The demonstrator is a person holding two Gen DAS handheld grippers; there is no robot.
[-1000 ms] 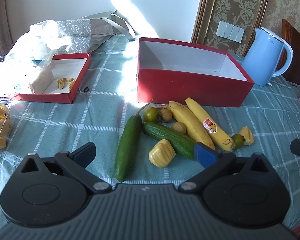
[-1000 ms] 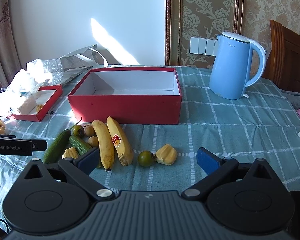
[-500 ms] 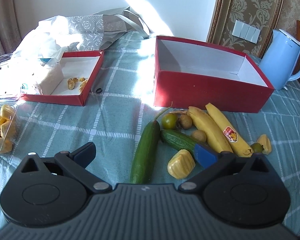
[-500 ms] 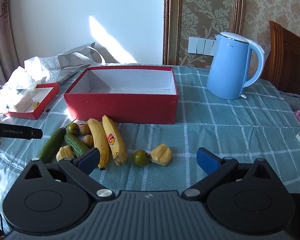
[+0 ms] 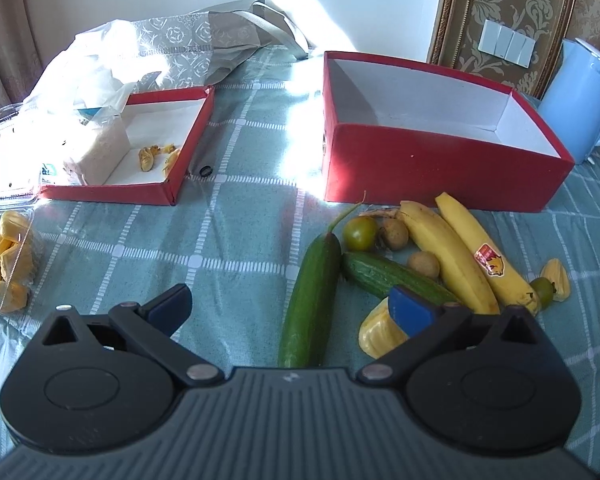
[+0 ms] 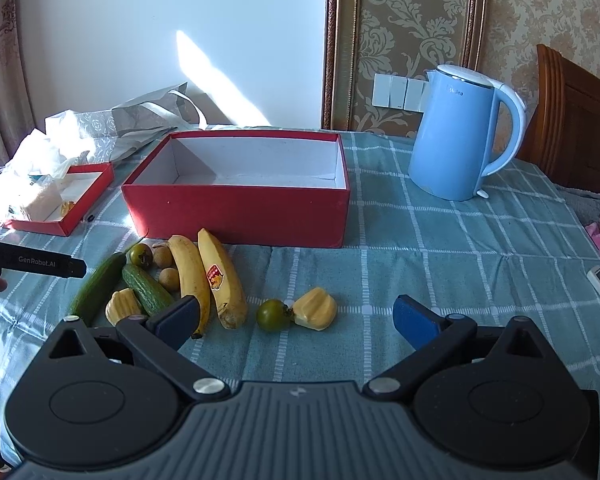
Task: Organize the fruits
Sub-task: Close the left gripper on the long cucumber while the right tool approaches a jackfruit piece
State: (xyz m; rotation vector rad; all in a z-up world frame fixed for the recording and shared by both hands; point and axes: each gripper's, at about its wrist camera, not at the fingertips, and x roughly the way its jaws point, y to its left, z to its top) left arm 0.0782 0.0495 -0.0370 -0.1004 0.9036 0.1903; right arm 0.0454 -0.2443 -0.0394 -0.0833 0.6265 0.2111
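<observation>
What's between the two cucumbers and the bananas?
Two small brown round fruits and a green tomato lie between the cucumbers and bananas, in both views.

Two bananas (image 6: pixel 204 276) lie before the large box (image 6: pixel 236 208), cucumbers (image 6: pixel 146 288) left of them, kettle (image 6: pixel 460 136) right.

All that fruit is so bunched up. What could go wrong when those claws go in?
The round green fruit could roll off when nudged. The soft yellow piece touching it might squash. The long cucumber lies against the short cucumber, so the open left gripper may drag both.
</observation>
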